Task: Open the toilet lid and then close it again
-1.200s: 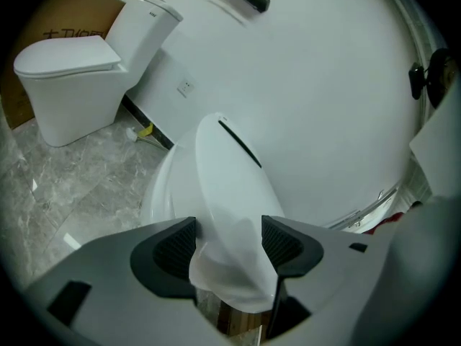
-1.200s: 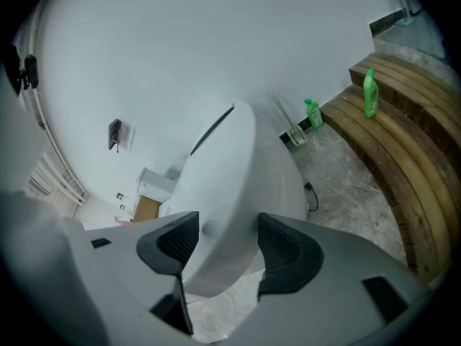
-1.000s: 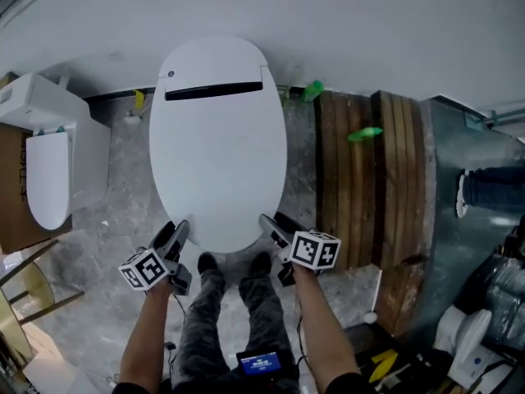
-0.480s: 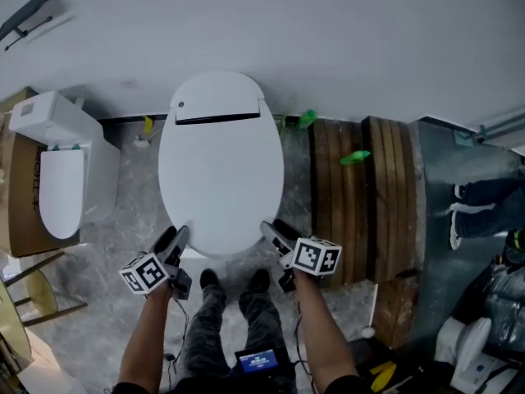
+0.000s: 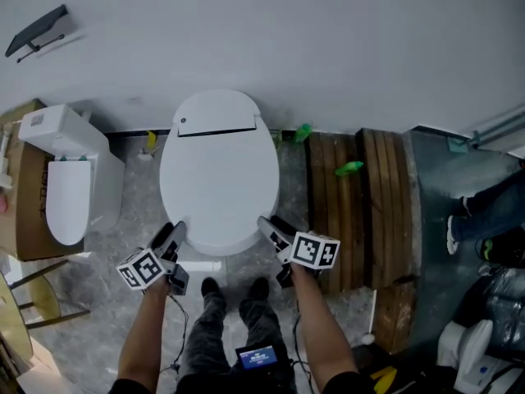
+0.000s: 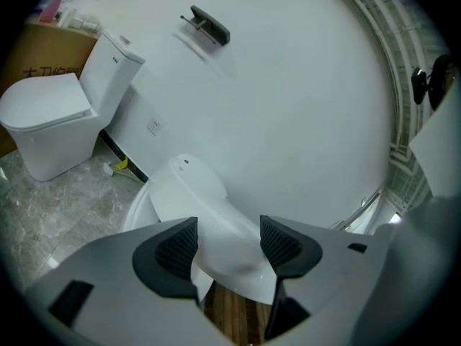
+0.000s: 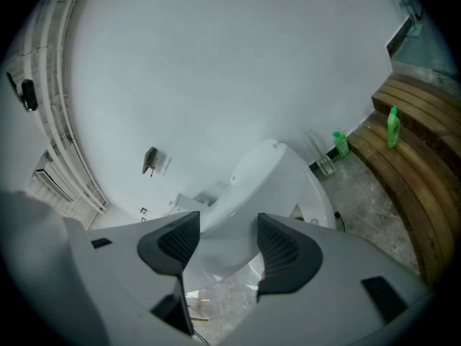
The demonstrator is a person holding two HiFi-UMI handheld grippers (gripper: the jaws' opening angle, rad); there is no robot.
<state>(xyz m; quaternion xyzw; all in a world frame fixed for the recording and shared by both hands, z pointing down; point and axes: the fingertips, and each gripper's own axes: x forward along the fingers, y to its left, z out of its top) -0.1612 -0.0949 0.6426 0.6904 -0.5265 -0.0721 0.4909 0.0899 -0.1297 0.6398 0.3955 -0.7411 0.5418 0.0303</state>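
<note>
The white toilet lid (image 5: 219, 171) is gripped at its front edge from both sides. My left gripper (image 5: 179, 230) is at the front-left rim and my right gripper (image 5: 267, 224) at the front-right rim. In the left gripper view the lid (image 6: 216, 222) runs between the dark pads of the left gripper (image 6: 229, 247), with wooden boards visible under its edge. In the right gripper view the lid (image 7: 252, 186) is tilted up between the pads of the right gripper (image 7: 222, 247), and the seat ring (image 7: 317, 207) shows beneath it.
A second white toilet (image 5: 70, 195) stands at the left beside a cardboard box (image 5: 20, 187). A wooden slatted platform (image 5: 361, 212) lies to the right with two green bottles (image 5: 348, 168). My own legs (image 5: 234, 310) stand just in front of the bowl. A wall is close behind.
The lid looks shorter in the head view and the view has drawn back. Both grippers have kept their hold at the front rim, and the front edge has come up with them.
</note>
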